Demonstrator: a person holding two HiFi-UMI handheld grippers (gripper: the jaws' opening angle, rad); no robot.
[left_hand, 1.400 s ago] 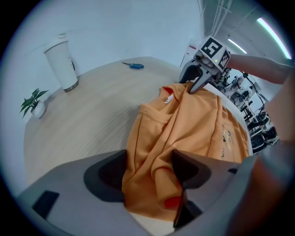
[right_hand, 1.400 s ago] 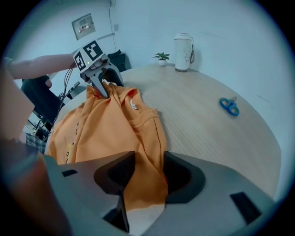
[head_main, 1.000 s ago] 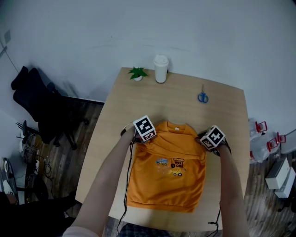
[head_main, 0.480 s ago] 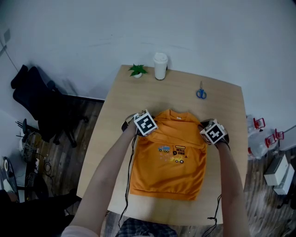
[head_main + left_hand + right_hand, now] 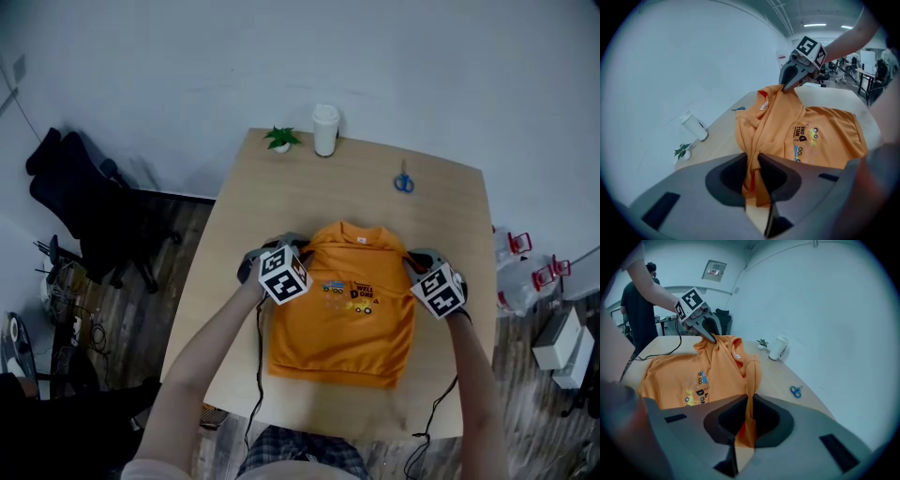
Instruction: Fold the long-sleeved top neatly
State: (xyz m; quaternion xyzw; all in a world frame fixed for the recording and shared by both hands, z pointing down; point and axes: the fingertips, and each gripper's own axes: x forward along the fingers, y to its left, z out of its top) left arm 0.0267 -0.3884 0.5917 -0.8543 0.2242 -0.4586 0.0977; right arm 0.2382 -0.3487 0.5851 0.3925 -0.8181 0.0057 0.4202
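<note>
Left tongs (image 5: pixel 751 176) have just closed on one shoulder of the orange long-sleeved top (image 5: pixel 342 323) and right tongs (image 5: pixel 746 420) pinch the other, collar end raised, hem on the tabletop (image 5: pixel 441 220), and it looks light and floppy, so shoulders seem the sensible grab.
</note>
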